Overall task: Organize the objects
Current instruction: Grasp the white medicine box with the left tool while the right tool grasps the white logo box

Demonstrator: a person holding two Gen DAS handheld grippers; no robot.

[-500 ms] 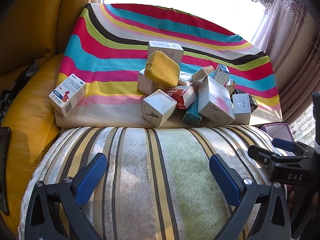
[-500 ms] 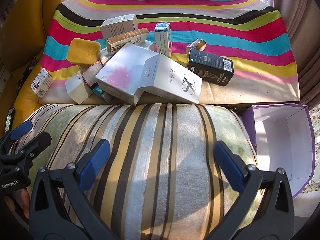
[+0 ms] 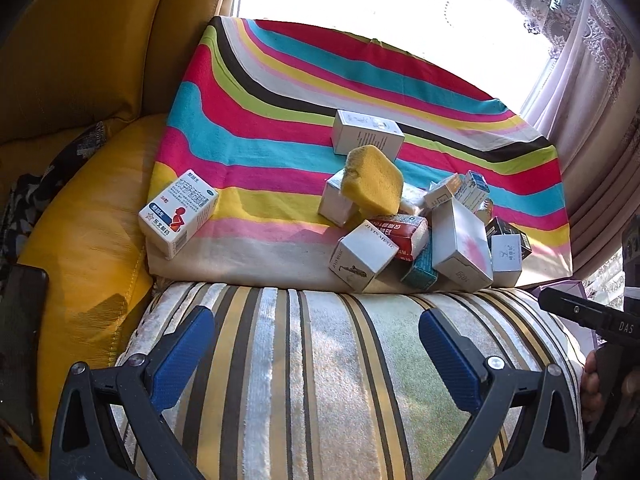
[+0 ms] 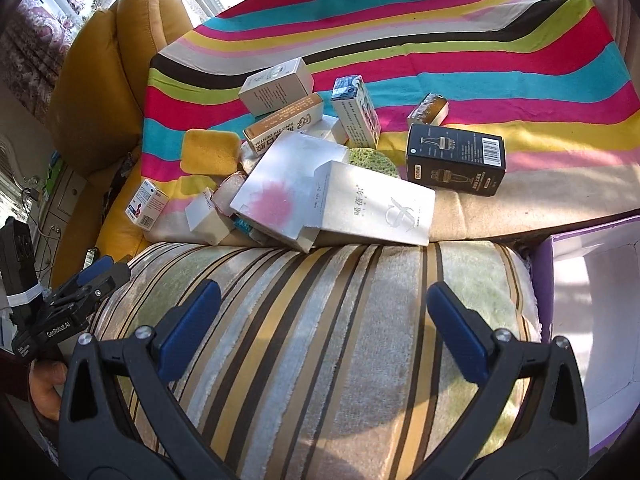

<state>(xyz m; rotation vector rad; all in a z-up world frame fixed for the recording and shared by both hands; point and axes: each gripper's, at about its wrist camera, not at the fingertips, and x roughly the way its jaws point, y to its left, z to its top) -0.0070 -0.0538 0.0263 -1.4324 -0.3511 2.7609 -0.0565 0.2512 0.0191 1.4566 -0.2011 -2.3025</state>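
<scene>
Sunlit yellow sofa (image 3: 92, 240) at the left, with a rainbow-striped cloth (image 3: 280, 120) spread beside it and a striped plush cushion (image 3: 320, 380) in front. On the cloth's left edge a medicine box (image 3: 178, 219) lies alone, well apart from the rest. Further right sits a pile of small boxes: a yellow sponge (image 3: 374, 184) leans on top of a white box (image 3: 338, 200), with a music box (image 3: 362, 256) and a red pack (image 3: 408, 232) below it, then a large white box with a pink blotch (image 4: 280, 192) and a long white box (image 4: 376, 208) resting on the cushion's edge. A black box (image 4: 456, 160) lies alone to the right of the pile. At the far right stands an open purple bin (image 4: 592, 320); what shows of its white inside is bare.

The left gripper (image 3: 316, 344) hangs over the cushion, tilted steeply down toward the pile, jaws spread wide with nothing between them. The right gripper (image 4: 324, 320) is posed alike, also spread wide and holding nothing, beside the bin. A hand (image 4: 46, 388) grips the left tool's handle.
</scene>
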